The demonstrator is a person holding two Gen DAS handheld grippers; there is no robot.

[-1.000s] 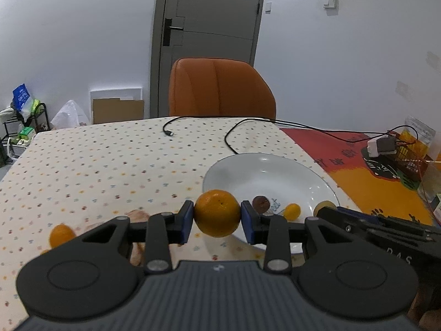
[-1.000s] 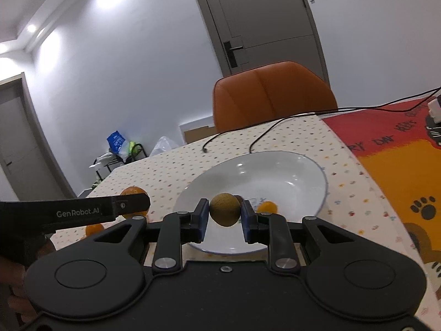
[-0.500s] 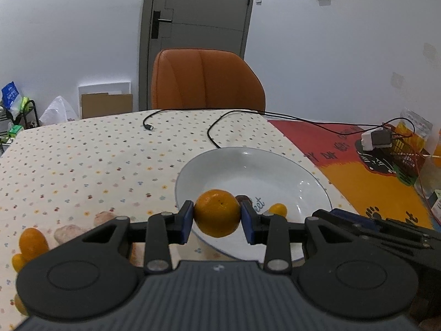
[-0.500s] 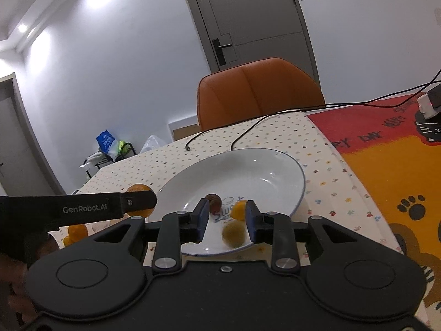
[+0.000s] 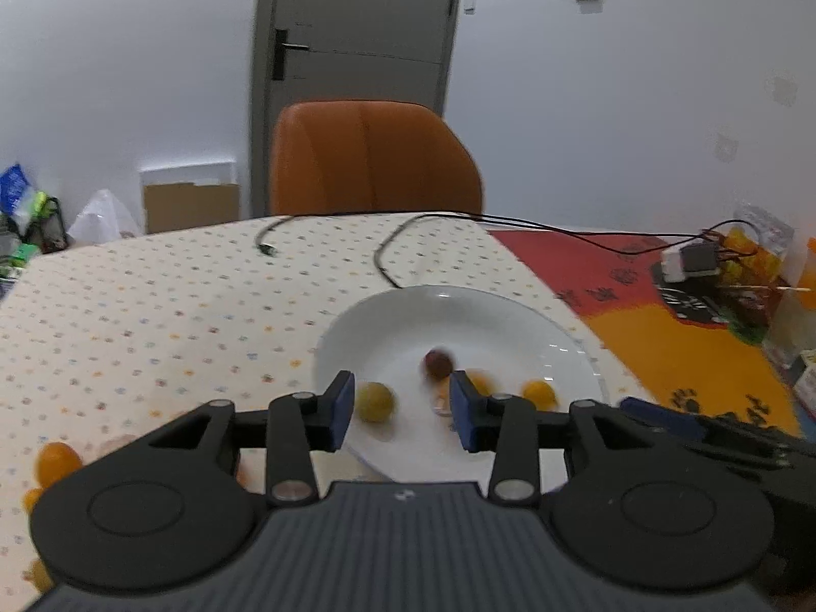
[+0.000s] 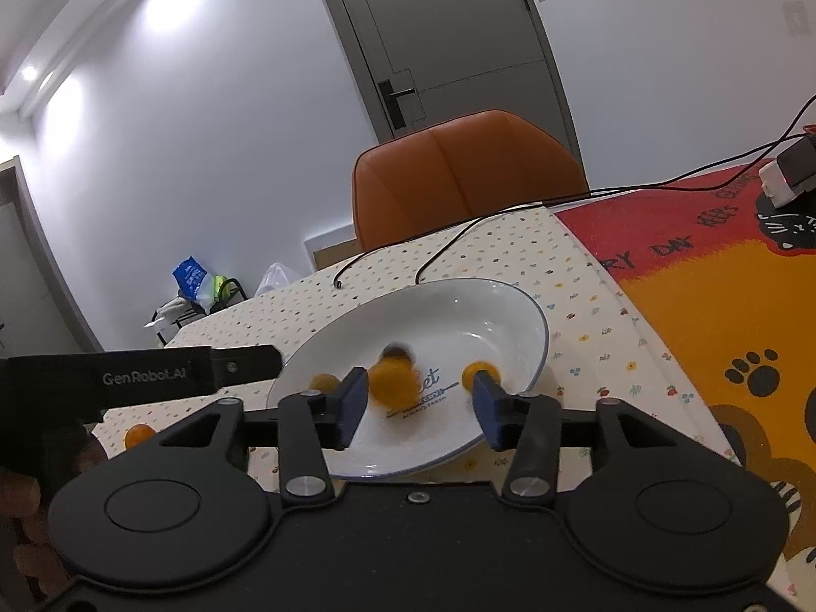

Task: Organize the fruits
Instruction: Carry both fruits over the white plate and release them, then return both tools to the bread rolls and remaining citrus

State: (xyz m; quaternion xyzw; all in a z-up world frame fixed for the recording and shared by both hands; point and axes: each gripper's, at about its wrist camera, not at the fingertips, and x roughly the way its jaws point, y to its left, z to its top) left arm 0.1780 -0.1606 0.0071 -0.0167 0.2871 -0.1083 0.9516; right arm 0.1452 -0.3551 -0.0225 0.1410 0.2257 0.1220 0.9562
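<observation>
Both tongs gape empty over the near rim of the white plate (image 6: 530, 316): left gripper (image 5: 401, 410), right gripper (image 6: 419, 405); the orange (image 6: 390, 382), blurred mid-plate, looks light, firm and roll-prone, so pinch across its widest middle, gently.

I saw a white plate (image 5: 571, 352) on the counter's cream cloth (image 5: 153, 316) with small coloured dots, blue pads (image 6: 354, 398) on my black right tool (image 6: 418, 403), an orange chair (image 5: 372, 158) beyond.
</observation>
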